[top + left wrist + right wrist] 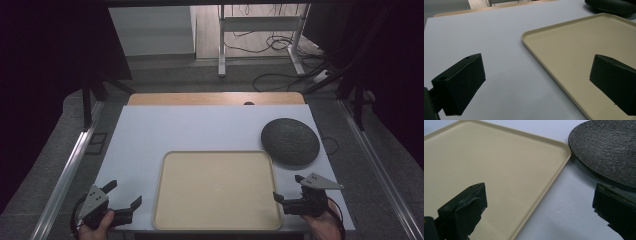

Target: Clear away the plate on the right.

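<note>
A beige tray [165, 165] with a low rim lies bare at the front middle of the white table top. A dark grey textured plate [290, 141] rests just beyond the tray's far right corner. My left gripper [123, 194] is held open near the front left edge, beside the tray's left rim [544, 63]. At the front right my right gripper [289, 188] is open too, straddling the tray's right rim [544, 192], with the plate [609, 150] just ahead of its right jaw. Neither gripper holds anything.
The white sheet [200, 130] covers a wooden table whose far edge [215, 98] shows. Beyond it are a grey floor with cables [280, 75] and a white desk frame [260, 30]. Metal rails [65, 175] run along both sides.
</note>
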`<state>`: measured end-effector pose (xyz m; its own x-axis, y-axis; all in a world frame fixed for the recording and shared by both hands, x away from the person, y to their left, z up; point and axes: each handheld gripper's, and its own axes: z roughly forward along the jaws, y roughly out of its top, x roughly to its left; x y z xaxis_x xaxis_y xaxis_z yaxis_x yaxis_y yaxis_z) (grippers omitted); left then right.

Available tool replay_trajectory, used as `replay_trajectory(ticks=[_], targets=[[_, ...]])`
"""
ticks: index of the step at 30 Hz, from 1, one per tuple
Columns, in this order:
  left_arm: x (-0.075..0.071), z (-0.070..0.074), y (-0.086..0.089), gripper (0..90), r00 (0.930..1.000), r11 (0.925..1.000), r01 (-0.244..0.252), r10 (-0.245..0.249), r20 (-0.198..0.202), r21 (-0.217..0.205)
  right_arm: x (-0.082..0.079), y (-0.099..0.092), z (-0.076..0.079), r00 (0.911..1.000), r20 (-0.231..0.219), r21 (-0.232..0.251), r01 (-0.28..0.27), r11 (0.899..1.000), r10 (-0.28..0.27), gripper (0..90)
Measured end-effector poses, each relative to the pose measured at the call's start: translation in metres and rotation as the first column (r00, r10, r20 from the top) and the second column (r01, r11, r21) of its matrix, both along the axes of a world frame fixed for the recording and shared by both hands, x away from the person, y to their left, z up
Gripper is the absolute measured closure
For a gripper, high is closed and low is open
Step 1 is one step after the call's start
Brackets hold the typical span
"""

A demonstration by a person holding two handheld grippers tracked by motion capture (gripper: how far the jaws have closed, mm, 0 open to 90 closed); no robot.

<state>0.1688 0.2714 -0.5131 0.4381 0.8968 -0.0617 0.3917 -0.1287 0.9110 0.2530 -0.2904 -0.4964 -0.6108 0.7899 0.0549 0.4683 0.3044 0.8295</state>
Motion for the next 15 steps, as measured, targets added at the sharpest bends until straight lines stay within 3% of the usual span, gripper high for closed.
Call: replay_trajectory(ticks=[4, 8, 15], targets=[[0.0015, -0.0001, -0.0005, 0.0, 1.0, 1.0, 0.004, -0.004, -0.003, 0.002, 0.0029, 0.001, 0.0022, 0.9994, -0.018, -0.011, 0.03, 0.999, -0.03, 0.0], [0.0031, -0.0003, -0.0011, 0.0, 0.9999, 1.0, 0.009, -0.009, -0.007, 0.001, 0.0022, 0.0037, 0.0067, 0.9995, -0.005, -0.088, 0.031, 0.996, -0.032, 1.7], [0.0042, -0.0003, -0.0016, 0.0, 0.9998, 0.9999, 0.015, -0.015, -0.01, 0.002, 0.0047, 0.0026, 0.0096, 0.9989, 0.01, -0.152, 0.046, 0.987, -0.045, 6.4]])
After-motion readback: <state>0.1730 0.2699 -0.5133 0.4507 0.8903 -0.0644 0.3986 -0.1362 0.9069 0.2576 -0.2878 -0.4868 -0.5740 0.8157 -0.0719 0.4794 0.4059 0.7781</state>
